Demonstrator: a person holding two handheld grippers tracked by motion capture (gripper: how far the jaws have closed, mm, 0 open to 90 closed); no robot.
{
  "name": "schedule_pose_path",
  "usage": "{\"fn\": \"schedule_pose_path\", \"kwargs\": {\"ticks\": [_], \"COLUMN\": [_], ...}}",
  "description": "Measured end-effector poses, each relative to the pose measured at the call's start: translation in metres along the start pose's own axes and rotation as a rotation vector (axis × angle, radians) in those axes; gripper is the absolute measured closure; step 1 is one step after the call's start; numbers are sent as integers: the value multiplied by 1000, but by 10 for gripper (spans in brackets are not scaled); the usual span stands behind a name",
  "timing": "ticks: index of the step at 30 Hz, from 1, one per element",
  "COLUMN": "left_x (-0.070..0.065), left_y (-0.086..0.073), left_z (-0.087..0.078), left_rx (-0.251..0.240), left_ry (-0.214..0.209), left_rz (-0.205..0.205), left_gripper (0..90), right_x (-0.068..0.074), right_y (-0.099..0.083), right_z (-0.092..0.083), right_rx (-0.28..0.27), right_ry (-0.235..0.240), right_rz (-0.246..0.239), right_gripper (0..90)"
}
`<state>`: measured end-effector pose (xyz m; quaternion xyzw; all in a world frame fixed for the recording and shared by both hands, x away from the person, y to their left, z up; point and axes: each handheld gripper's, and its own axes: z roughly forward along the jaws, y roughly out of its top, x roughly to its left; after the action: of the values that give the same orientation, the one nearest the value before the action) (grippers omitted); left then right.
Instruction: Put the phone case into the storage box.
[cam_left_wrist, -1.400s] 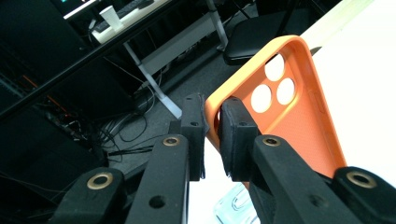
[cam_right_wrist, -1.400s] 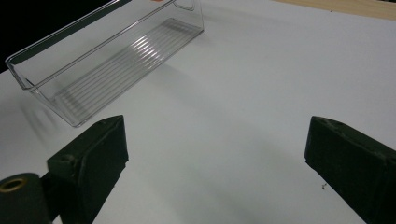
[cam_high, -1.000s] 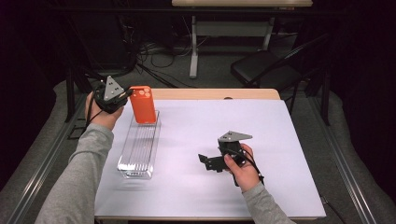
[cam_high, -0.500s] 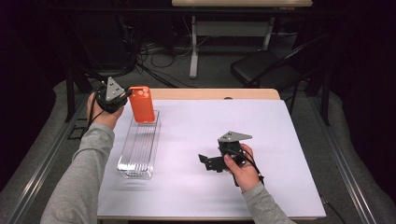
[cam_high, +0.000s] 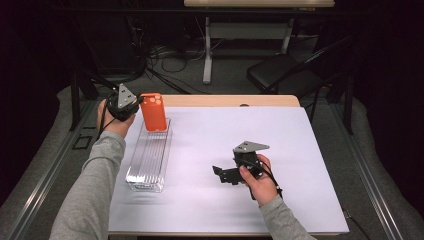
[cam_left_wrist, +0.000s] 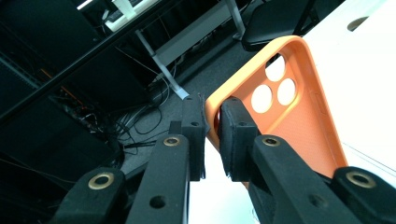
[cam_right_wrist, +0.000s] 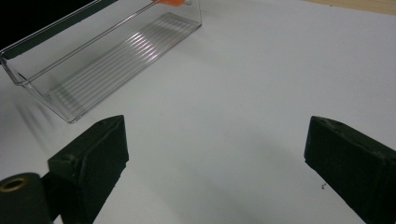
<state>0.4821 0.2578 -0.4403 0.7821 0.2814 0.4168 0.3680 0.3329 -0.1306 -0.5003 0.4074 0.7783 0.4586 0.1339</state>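
At the far left corner of the tabletop (cam_high: 300, 150), the left gripper (cam_high: 131, 106) has its fingers (cam_left_wrist: 236, 135) clamped on one edge of the orange phone case (cam_high: 153, 112), held upright just over the far end of the clear tray (cam_high: 145, 175). The tray's long axis runs from that end toward the near edge, directly below the case. The right gripper (cam_high: 227, 175) rests mid-tabletop, well apart, fingers (cam_right_wrist: 93, 154) spread wide and holding nothing.
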Motion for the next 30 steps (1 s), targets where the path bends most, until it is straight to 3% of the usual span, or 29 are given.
{"fn": "schedule_pose_path", "kwargs": {"ticks": [13, 30], "left_x": [-3, -5], "left_y": [-6, -22], "left_z": [11, 13], "left_rx": [8, -18], "left_ry": [0, -2], "left_rz": [22, 5], "left_gripper": [815, 815], "right_x": [-2, -2], "right_y": [-1, -2], "right_z": [0, 2], "right_rx": [6, 13], "right_ry": [-3, -4], "right_rz": [8, 10], "right_gripper": [60, 62]}}
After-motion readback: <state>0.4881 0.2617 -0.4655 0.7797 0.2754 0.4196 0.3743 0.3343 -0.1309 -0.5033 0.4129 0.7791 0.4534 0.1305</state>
